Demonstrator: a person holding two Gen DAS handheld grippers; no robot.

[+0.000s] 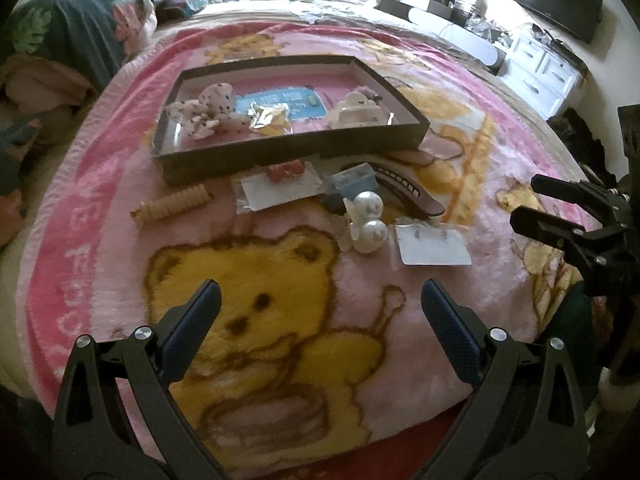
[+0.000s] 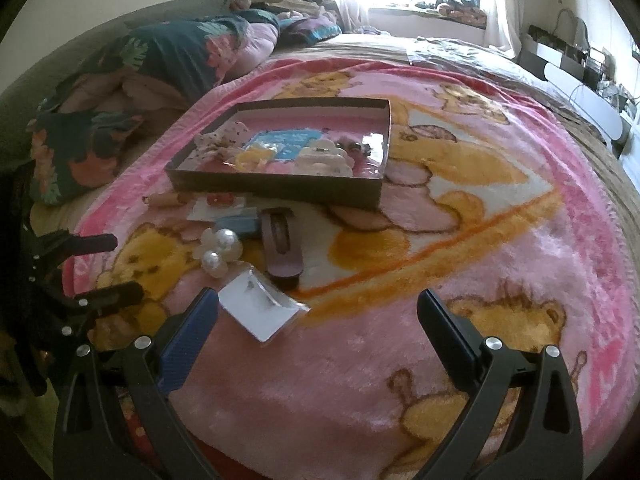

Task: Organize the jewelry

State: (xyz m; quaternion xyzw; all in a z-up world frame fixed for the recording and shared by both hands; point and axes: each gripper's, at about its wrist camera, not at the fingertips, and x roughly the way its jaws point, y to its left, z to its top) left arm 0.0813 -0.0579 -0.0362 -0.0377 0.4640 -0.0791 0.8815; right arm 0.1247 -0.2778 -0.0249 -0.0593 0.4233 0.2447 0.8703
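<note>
Both the left claw and right claw gape empty; loose jewelry lies before the box, and the earring card risks sliding on plush blanket.

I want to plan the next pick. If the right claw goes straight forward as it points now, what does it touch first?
Probably the white earring card, lying just ahead near the left finger of the open right claw. Directly along the centre only bare blanket shows; depth is unclear.

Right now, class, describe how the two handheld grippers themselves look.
Both match: the left gripper and right gripper have black angular plastic arms with silver round rivets, and each finger tapers to a flat pad of blue textured rubber. No cables, markings or sleeves show.
</note>
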